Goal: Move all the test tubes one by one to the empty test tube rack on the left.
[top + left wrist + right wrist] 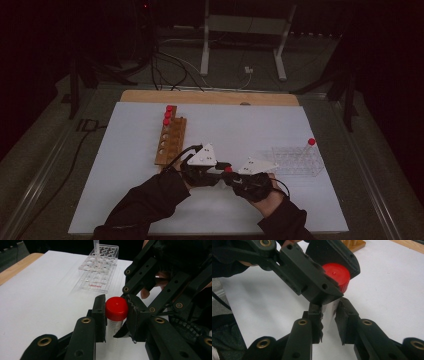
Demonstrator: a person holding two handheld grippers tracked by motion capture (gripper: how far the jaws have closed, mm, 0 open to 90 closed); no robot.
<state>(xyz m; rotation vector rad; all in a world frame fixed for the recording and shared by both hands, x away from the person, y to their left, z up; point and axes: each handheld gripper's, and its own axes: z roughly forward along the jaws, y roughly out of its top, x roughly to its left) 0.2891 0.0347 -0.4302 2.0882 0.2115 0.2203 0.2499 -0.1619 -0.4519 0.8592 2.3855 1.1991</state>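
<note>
1. We see both grippers meet low in the middle of the high view, the left gripper (pixel 216 170) coming in from lower left and the right gripper (pixel 235 176) from lower right, with the red cap of the tube (pixel 228 169) showing between them.
2. In the left gripper view our left gripper (pixel 116 315) is closed on the tube (pixel 115 322) at centre frame: its jaws press the red cap from both sides and the clear, graduated body hangs below.
3. In the right gripper view our right gripper (pixel 329 315) is clamped on the clear body of the tube (pixel 337 277), just under the cap, at centre frame.
4. There the other gripper's jaws cover the cap from the upper left.
5. The tube stands roughly upright above the white table (pixel 260 125).
6. A clear rack (pixel 297 161) sits right of centre in the high view, one red-capped tube (pixel 310 144) standing at its far corner.
7. A wooden rack (pixel 171 141) lies left of centre, three red caps (pixel 168 114) at its far end.
</note>
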